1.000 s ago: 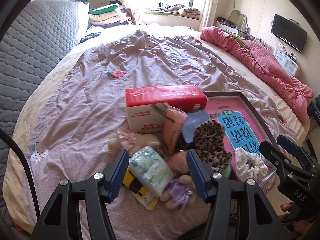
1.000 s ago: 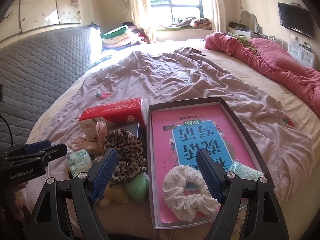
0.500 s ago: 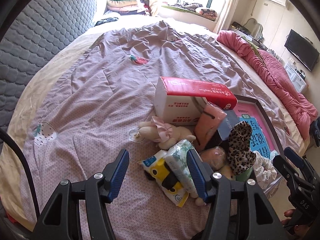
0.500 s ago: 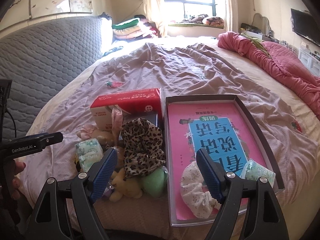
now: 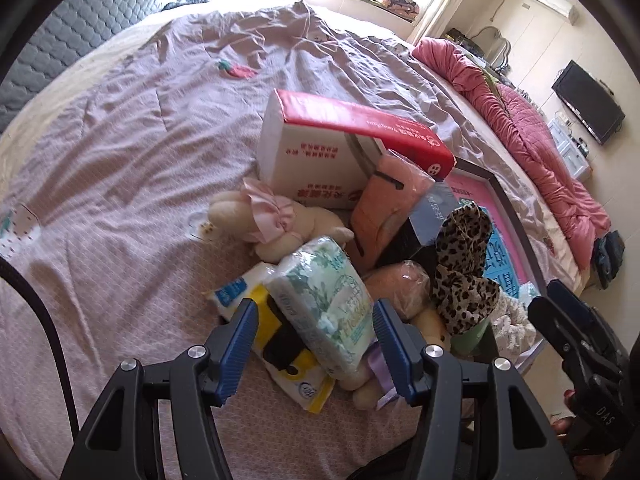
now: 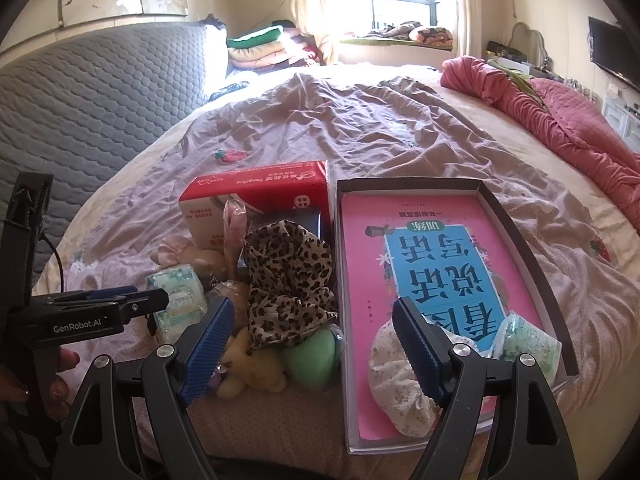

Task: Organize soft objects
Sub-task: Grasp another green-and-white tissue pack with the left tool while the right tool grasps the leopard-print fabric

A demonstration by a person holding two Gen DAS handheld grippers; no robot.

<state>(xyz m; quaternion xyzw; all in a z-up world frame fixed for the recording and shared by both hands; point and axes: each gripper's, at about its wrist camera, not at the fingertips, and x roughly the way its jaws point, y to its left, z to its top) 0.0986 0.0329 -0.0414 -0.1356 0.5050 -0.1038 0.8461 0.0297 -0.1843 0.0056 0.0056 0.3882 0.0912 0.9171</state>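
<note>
Your left tongs [image 5: 314, 334] are gaping wide around the tissue pack [image 5: 324, 300], now closer than a second ago, not gripping it. Your right tongs [image 6: 310, 344] are also hanging wide, now over the leopard scrunchie [image 6: 288, 280] beside the tray [image 6: 516, 236] on the bed [image 6: 360, 120].

The bedspread [image 5: 120, 168] is thin mauve cloth, matt and finely dotted, creased all over. The tissue pack [image 5: 324, 300] wears glossy, crinkled plastic film with a green print; the yellow pack [image 5: 288, 364] under it at 7 o'clock is the same slick film. The plush rabbit [image 5: 272, 220] is fuzzy cream pile with a satiny pink bow. The red carton [image 5: 340, 148] is smooth, faintly shiny card. The leopard scrunchie [image 6: 288, 284] is soft printed cloth. The left gripper [image 5: 314, 354] has ribbed blue pads [image 5: 240, 344] on matt black plastic with bright metal screws. The headboard [image 6: 88, 100] is quilted grey fabric.
</note>
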